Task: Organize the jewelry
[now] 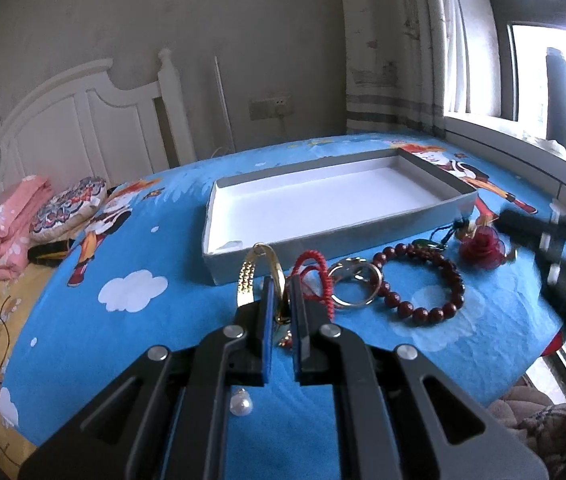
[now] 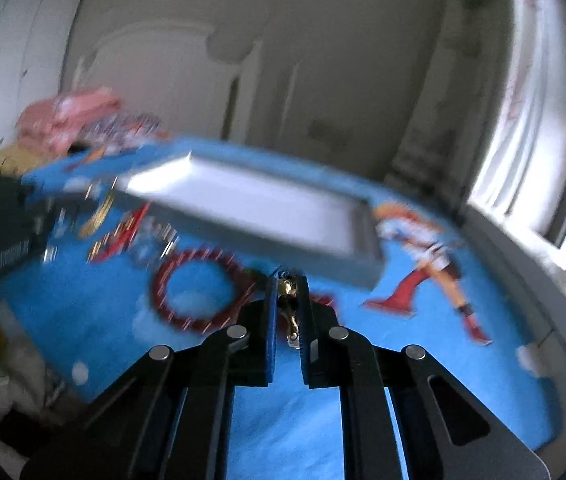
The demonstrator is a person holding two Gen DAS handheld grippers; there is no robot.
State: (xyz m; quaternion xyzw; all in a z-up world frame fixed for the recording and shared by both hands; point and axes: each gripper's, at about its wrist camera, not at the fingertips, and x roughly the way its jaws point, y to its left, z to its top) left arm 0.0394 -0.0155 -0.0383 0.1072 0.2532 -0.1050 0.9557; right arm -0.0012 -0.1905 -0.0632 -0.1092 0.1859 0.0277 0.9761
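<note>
A: Left gripper (image 1: 281, 296) status?

B: Fingers nearly together, clamped on the gold metal bangle with a textured band (image 1: 247, 276). Bangle stood upright between the blue pads, its top arc just in front of the near wall of the shallow grey cardboard box with white inside (image 1: 435, 216). Red braided cord bracelet (image 1: 315, 276) touched the right finger (image 1: 303, 312) from outside.

A: Rest of the jewelry?

B: On the blue cartoon-print cloth (image 1: 123, 248), going right: silver key ring (image 1: 353, 284), dark red bead bracelet (image 1: 423, 280), red rose ornament (image 1: 481, 246). One white pearl (image 1: 241, 404) lay under the left gripper's body.

A: Right gripper (image 2: 288, 292)?

B: Its view was motion-blurred. Fingers drawn close, pinching a small gold-coloured charm on a clasp (image 2: 289, 300); the piece hung down between the pads. Bead bracelet lay left of it, box just beyond the tips.
</note>
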